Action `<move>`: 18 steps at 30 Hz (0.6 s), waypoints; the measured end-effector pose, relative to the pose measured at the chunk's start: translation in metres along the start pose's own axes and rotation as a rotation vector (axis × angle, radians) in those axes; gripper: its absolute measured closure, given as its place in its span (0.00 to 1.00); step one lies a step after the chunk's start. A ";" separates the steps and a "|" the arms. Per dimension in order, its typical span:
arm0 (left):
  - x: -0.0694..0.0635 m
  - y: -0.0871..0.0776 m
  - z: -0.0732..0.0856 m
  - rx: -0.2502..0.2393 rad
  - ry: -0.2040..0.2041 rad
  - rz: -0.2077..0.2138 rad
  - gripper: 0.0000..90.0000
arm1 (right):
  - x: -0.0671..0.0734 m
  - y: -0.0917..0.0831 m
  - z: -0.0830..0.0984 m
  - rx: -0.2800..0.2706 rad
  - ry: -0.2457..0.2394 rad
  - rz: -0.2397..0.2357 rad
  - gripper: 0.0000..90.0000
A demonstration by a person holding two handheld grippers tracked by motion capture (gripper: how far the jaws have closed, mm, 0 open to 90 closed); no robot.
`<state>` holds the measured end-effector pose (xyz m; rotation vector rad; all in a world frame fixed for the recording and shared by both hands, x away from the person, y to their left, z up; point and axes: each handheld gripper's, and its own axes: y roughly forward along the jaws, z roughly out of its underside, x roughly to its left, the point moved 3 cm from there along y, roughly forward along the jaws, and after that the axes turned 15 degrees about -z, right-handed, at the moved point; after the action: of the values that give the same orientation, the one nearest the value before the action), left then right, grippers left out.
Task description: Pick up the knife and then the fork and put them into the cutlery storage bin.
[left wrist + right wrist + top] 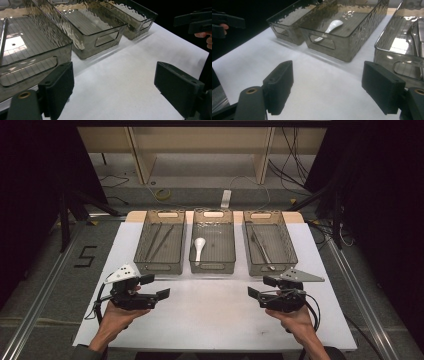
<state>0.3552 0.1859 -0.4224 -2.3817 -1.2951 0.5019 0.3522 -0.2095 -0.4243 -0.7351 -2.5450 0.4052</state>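
- Presently both grippers rest empty, jaws apart: left gripper (159, 287), right gripper (257, 287).
- White spoon (198, 248) lies in middle bin (213, 266), at eleven o'clock from right gripper, long axis twelve-to-six.
- Judged: left gripper slightly nearer.

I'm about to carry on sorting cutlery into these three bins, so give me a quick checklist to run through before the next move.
1. Left gripper open with nothing between its jaws: ok.
2. Right gripper open with nothing between its jaws: ok.
3. White spoon lying inside the middle bin: ok.
4. Metal utensils inside the right bin: ok, exact type cannot tell.
5. Thin dark sticks inside the left bin: ok, chopsticks or not cannot tell.
6. White table surface between the grippers free of loose cutlery: ok.
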 end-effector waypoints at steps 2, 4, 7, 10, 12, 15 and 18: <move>-0.001 0.001 0.001 0.003 0.002 0.005 0.18 | 0.003 -0.001 0.004 -0.015 -0.003 -0.009 0.29; -0.002 0.002 0.001 0.005 0.001 0.010 0.18 | 0.005 -0.003 0.009 -0.026 -0.008 -0.005 0.29; -0.004 0.003 0.002 0.010 0.008 0.018 0.17 | 0.008 -0.006 0.014 -0.044 -0.012 -0.010 0.28; -0.005 0.003 0.002 0.013 0.007 0.026 0.17 | 0.009 -0.009 0.019 -0.051 -0.022 -0.007 0.27; -0.005 0.003 0.003 0.012 0.004 0.030 0.17 | 0.008 -0.010 0.021 -0.050 -0.024 -0.004 0.27; -0.006 0.003 0.003 0.009 0.006 0.034 0.17 | 0.009 -0.012 0.025 -0.056 -0.033 0.005 0.26; -0.007 0.004 0.003 0.010 0.007 0.039 0.17 | 0.010 -0.013 0.028 -0.058 -0.034 0.006 0.26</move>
<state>0.3525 0.1787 -0.4261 -2.4024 -1.2430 0.5097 0.3250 -0.2193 -0.4399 -0.7628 -2.5972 0.3497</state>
